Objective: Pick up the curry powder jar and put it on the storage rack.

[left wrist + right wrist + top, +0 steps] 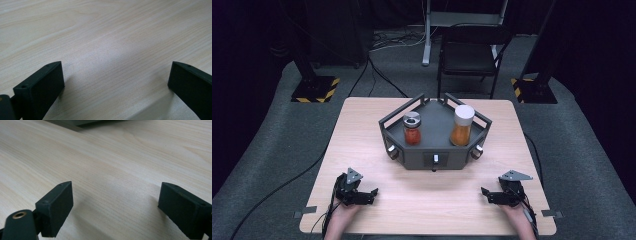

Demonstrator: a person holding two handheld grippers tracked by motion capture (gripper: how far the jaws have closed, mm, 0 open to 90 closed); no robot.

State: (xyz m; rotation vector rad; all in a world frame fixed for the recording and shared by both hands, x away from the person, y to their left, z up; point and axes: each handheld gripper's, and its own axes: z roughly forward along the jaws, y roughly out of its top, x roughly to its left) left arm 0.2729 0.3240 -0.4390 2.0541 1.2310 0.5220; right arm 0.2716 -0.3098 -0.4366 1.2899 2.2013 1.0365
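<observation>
A dark grey six-sided tray point(435, 157) stands at the middle of the light wooden table point(362, 130). Inside it, a short jar with red contents and a silver lid point(412, 129) stands at the left. A taller jar with orange contents and a white lid point(462, 125) stands at the right. My left gripper point(373, 194) rests low over the table's near left part, open, with bare wood point(115, 62) between its jaws. My right gripper point(485, 194) rests at the near right, open as well, over bare wood point(115, 187).
A black folding chair point(472, 55) and a grey stand point(428, 35) are behind the table. Black stands with yellow-striped bases point(314, 89) flank it on the floor. Cables point(272, 195) run across the grey carpet. Small tabs point(307, 211) stick out at the table's near corners.
</observation>
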